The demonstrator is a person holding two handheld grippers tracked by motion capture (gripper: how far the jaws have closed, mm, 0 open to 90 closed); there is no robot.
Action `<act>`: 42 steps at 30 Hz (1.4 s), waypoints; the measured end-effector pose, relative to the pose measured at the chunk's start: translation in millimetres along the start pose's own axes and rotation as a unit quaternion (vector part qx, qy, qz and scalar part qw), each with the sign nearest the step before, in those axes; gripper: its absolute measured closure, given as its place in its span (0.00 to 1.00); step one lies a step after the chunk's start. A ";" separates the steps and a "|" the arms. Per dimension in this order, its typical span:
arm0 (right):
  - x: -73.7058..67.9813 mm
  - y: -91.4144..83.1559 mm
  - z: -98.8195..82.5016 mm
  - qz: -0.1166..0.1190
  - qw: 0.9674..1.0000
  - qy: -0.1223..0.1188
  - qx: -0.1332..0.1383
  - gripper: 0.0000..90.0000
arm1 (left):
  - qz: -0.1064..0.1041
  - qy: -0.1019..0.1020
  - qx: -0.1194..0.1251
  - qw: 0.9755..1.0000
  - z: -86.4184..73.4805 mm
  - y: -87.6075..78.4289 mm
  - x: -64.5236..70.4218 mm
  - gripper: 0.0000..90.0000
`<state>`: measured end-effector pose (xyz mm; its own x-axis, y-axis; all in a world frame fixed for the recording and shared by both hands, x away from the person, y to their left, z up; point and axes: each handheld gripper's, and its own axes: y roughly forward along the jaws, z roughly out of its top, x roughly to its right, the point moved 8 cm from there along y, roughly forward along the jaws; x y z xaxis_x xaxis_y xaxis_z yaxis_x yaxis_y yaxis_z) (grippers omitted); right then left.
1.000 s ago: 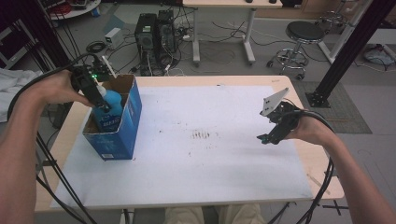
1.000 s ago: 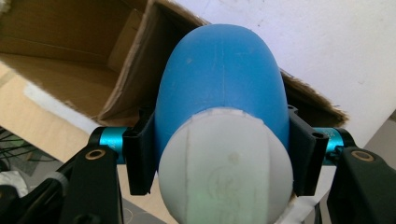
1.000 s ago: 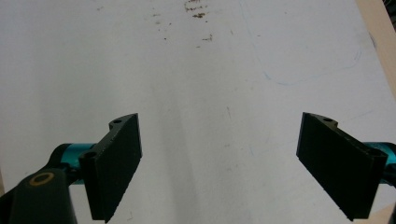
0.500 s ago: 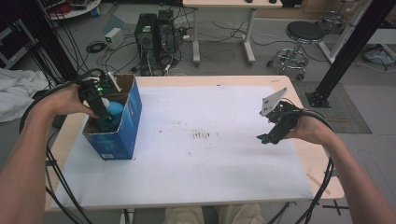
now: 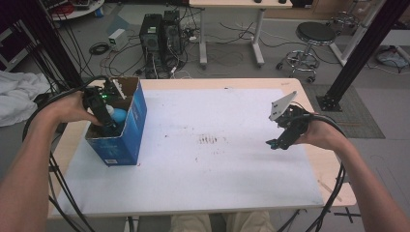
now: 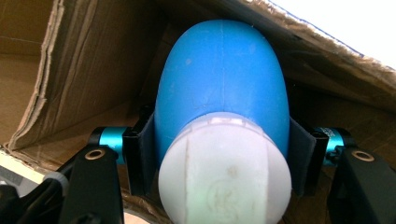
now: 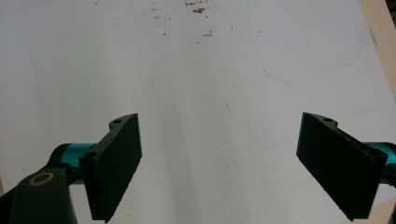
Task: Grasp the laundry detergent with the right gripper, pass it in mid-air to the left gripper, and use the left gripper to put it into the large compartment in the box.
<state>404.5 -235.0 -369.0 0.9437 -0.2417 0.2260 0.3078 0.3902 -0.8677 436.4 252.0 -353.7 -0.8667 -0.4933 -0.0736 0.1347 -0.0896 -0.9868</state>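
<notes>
The left gripper [image 5: 107,121] reaches down into the open blue box [image 5: 135,123] at the table's [image 5: 217,183] left edge, its jaws clamped on either side of a blue bottle [image 6: 222,84] with a white cap. Well apart, the right gripper [image 5: 280,141] hovers over the white tabletop, jaws wide and empty.

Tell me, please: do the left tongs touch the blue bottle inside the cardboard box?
Touching. In the left gripper view, both black pads of the left tongs press flat against the sides of the blue bottle, no gap visible.
</notes>
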 end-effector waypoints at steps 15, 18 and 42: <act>-3.0 -0.2 0.4 0.000 1.000 -0.002 0.002 0.15 | 0.005 -0.001 -0.004 1.000 1.1 0.3 1.6 0.42; -4.1 0.9 0.7 0.002 1.000 -0.002 0.002 0.15 | 0.006 -0.002 -0.004 1.000 1.1 0.3 1.3 0.41; -5.7 4.6 2.0 0.002 1.000 -0.007 -0.001 0.15 | 0.008 -0.009 -0.009 1.000 4.3 -10.8 0.5 0.31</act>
<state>400.8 -230.1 -373.3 0.9468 -0.2273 0.2279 0.3029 0.3900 -0.8695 436.6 248.9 -342.5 -0.8554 -0.5107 -0.0866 0.1399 -0.0668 -0.9879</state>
